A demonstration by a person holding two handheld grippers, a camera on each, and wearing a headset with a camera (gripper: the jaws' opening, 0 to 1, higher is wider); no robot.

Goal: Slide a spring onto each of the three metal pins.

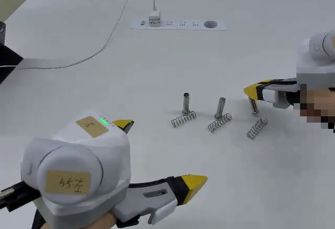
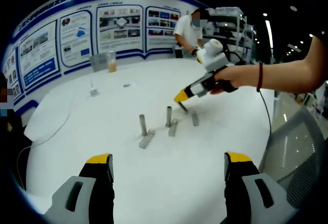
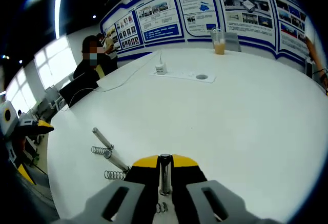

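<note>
Right gripper (image 1: 255, 90) is clamped on the right pin (image 1: 254, 106), jaws nipped narrow around its top, the pin upright between them. It looks like a hold to steady or lift it so a spring can go over. Middle pin (image 1: 221, 107) and left pin (image 1: 186, 103) stand bare on the table (image 1: 157, 56), and all three springs (image 1: 219, 122) lie flat, one just in front of each pin, paired up ready. None threaded yet. Left gripper (image 1: 158, 153) hovers low, close to the person and well apart from the row, jaws spread wide and empty. That's the free tool, I'd say, for fetching the right spring (image 1: 257, 127).
</note>
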